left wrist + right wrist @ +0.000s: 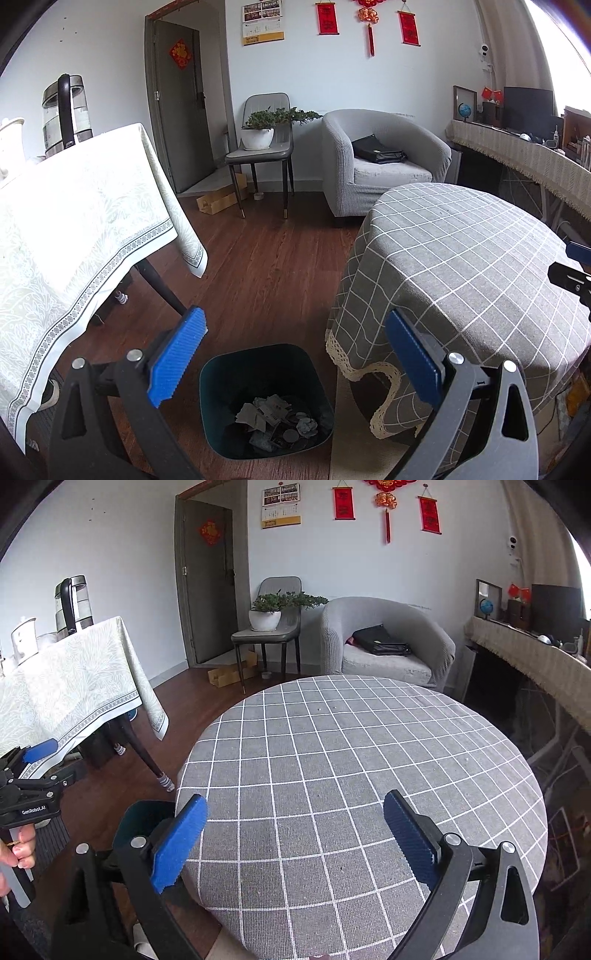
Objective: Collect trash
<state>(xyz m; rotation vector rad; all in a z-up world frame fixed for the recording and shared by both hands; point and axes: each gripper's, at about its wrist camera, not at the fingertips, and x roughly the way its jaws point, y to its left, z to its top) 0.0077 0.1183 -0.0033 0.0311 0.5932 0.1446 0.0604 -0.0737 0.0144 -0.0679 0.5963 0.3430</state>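
Trash (277, 421) in bin (221, 373); left hand-held gripper (295, 354) above, spread empty.

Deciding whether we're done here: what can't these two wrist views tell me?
- Trash bin: left wrist view shows crumpled scraps, too dark and small to identify; in the right wrist view the round table and a gripper finger hide most of it.
- Floor under the round table: hidden by its cloth.
- White-clothed table: top cut off by the frame edge.

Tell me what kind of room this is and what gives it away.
Most likely a home living room. A grey armchair stands by the wall, red hanging decorations hang above it, and a round table with a checked cloth stands in front, with a trash bin on the wooden floor.
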